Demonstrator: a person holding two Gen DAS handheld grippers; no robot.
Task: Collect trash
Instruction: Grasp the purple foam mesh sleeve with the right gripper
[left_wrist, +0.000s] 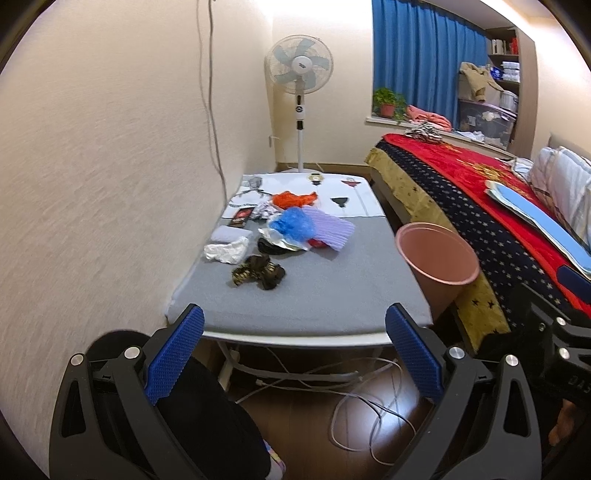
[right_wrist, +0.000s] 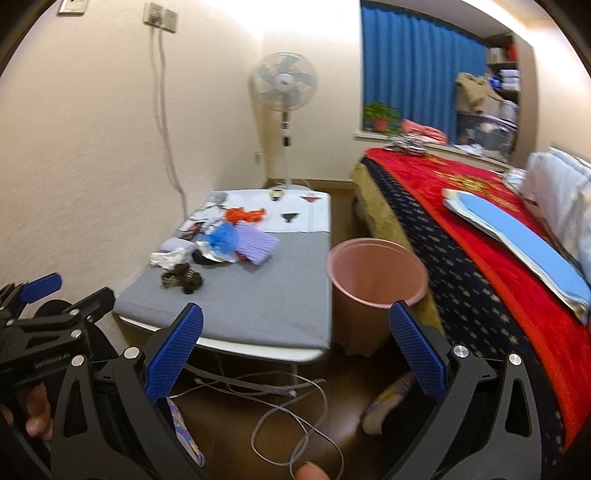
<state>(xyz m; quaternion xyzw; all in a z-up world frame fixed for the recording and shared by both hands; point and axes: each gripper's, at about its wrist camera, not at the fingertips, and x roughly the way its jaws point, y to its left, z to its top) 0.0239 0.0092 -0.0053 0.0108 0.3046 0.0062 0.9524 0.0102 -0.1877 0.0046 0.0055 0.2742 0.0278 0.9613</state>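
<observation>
Left gripper (left_wrist: 294, 332) jaws wide open, nothing between them, held back from the near edge of the table (left_wrist: 332, 295). Right gripper (right_wrist: 295, 332) same: spread apart, empty, short of the table edge.

Left to right across the table:
- white crumpled wrapper (left_wrist: 227, 251) nearest the wall, pale folded item just behind it
- dark gold-patterned wrapper (left_wrist: 258, 272) closest to the grippers, apart from the main heap
- dark packet with red label (left_wrist: 242, 217) further back by the wall
- heap mid-table: blue plastic bag (left_wrist: 293, 225) on silver foil (left_wrist: 275, 238), a black item at the foil's near edge
- orange plastic scrap (left_wrist: 295, 199) behind the heap, on the white cloth section
- lilac knit cloth (left_wrist: 330, 229) touching the blue bag on its right

Pink bin (left_wrist: 436, 258) stands on the floor just beside the table's right edge, between table and bed (left_wrist: 480, 221). Upright, nothing visible inside.

Loose cables (right_wrist: 295, 424) coil on the floor under the table's near end. Standing fan (left_wrist: 300, 70) is past the far end. A fingertip shows at the bottom edge of the right wrist view.
</observation>
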